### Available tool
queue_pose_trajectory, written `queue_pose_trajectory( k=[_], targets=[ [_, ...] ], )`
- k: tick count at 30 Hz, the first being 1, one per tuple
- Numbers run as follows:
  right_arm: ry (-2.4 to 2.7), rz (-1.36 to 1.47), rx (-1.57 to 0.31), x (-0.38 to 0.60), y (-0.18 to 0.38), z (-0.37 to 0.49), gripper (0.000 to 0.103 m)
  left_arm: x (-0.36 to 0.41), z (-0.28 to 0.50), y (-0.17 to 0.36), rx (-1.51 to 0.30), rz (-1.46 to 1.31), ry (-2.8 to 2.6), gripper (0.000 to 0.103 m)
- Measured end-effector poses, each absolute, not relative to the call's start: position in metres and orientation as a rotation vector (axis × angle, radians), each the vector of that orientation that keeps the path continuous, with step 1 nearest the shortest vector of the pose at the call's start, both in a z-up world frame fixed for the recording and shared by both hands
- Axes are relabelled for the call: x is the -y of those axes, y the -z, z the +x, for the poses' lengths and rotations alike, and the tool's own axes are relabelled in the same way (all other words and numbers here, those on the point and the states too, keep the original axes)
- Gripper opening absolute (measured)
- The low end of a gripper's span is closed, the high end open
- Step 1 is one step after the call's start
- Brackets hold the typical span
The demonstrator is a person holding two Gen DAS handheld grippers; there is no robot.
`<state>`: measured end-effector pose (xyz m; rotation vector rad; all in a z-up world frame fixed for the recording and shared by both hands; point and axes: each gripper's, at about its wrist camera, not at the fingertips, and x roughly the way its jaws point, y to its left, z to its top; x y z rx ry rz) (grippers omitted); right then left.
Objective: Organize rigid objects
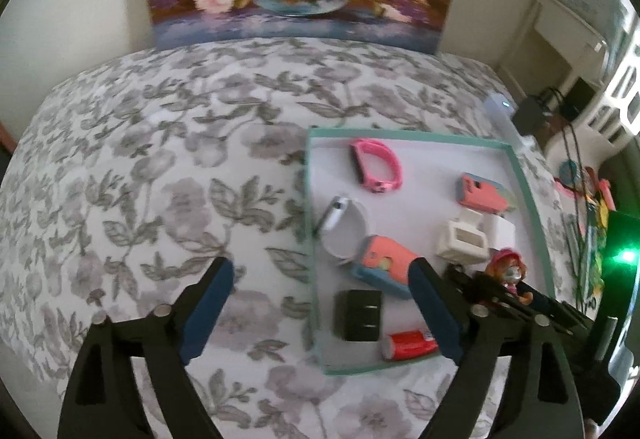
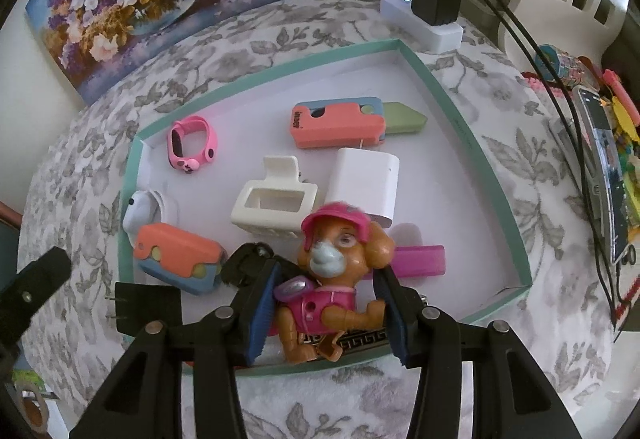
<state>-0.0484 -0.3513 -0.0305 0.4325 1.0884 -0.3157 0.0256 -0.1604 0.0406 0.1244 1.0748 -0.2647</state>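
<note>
Right wrist view is showing the right gripper [image 2: 326, 313] pinching a plastic dog figure [image 2: 332, 271] by its pink body, its blue pads pressing both flanks, over the near end of the teal-rimmed tray [image 2: 472, 143]. The hold is looking sound; in my judgement the figure should be lowered upright onto bare tray floor, clear of the white hair clip [image 2: 276, 203] and white charger block [image 2: 366, 185] just beyond, before letting go. Farther in are lying two coral-and-blue cases [image 2: 336, 123], smooth and boxy, and a rounded pink watch [image 2: 192, 145]. Left gripper [image 1: 324, 299] is hanging spread wide and holding nothing, straddling the tray's left edge above a matte black plug [image 1: 358, 315] and a glossy red tube [image 1: 408, 345]. Everything is resting on a soft floral bedspread [image 1: 160, 159].
</note>
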Motion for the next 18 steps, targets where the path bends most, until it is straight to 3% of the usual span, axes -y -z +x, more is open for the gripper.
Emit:
queue_pose_trajectory(
  k=[8,10,17,18],
  targets=[
    [0.337,0.415,-1.09,0.346,0.031,-0.048,0.072,0.131,0.031,-0.032,-1.087,0.107,0.178,0.093],
    [0.338,0.406,-1.085,0.343,0.03,-0.048,0.077,0.125,0.032,-0.03,-1.087,0.107,0.16,0.099],
    [0.335,0.357,-1.053,0.328,0.024,-0.049,0.103,0.105,0.033,-0.02,-1.093,0.118,0.103,0.102],
    [0.334,0.351,-1.046,0.326,0.023,-0.05,0.103,0.103,0.033,-0.019,-1.092,0.115,0.101,0.102]
  ],
)
